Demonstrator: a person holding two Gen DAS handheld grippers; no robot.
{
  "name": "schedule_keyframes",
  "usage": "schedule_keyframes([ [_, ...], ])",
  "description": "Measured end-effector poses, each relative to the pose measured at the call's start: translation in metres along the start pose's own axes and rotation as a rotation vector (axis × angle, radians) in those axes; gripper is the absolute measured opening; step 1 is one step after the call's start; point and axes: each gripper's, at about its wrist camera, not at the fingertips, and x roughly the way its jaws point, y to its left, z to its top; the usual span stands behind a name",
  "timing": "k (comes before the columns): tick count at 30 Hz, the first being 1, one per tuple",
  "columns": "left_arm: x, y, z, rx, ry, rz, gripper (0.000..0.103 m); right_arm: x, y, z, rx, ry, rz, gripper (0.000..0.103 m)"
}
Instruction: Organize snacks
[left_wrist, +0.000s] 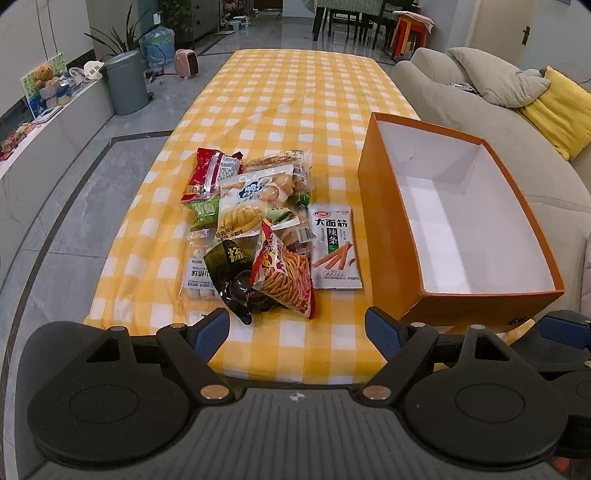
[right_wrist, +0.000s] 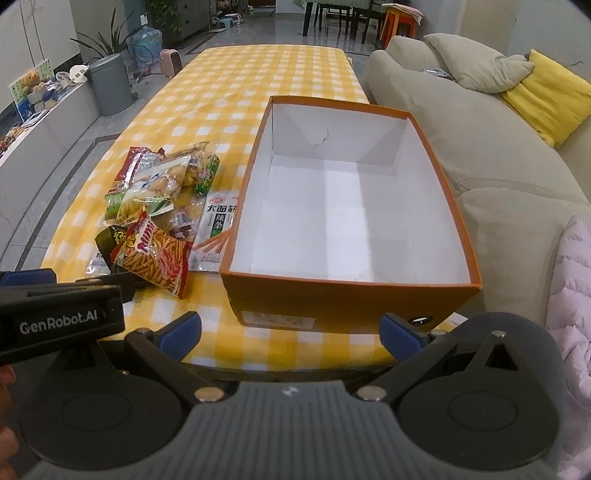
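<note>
A pile of snack packets (left_wrist: 255, 225) lies on the yellow checked tablecloth (left_wrist: 288, 96), left of an open orange box (left_wrist: 384, 206) with a bare white inside. Nearest me are a red MIMI stick-snack bag (left_wrist: 286, 273), a dark packet (left_wrist: 232, 273) and a white spicy-strip packet (left_wrist: 334, 247). My left gripper (left_wrist: 297, 334) is open and empty at the table's near edge, just short of the pile. My right gripper (right_wrist: 290, 334) is open and empty in front of the box's near wall (right_wrist: 332, 301); the pile (right_wrist: 162, 206) lies to its left.
A beige sofa (left_wrist: 461, 110) with cushions and a yellow pillow (left_wrist: 561, 107) runs along the right of the table. A grey bin (left_wrist: 125, 81), plants and a low shelf stand on the left. The left gripper's body (right_wrist: 59, 321) shows at the right wrist view's left edge.
</note>
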Motion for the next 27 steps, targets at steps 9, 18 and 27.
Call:
schedule_keyframes([
  [9,0.0009,-0.0015,-0.0014,-0.002,0.015,-0.004,0.097,-0.0001,0.001,-0.0008,-0.007,0.005,0.006,0.1],
  [18,0.0025,-0.0023,-0.0016,0.009,0.018,-0.005,0.097,0.0006,0.0012,-0.001,-0.007,0.01,0.006,0.1],
  [27,0.0045,-0.0009,-0.0015,0.0,0.029,-0.013,0.097,0.0017,0.002,-0.0011,-0.008,0.013,0.004,0.1],
])
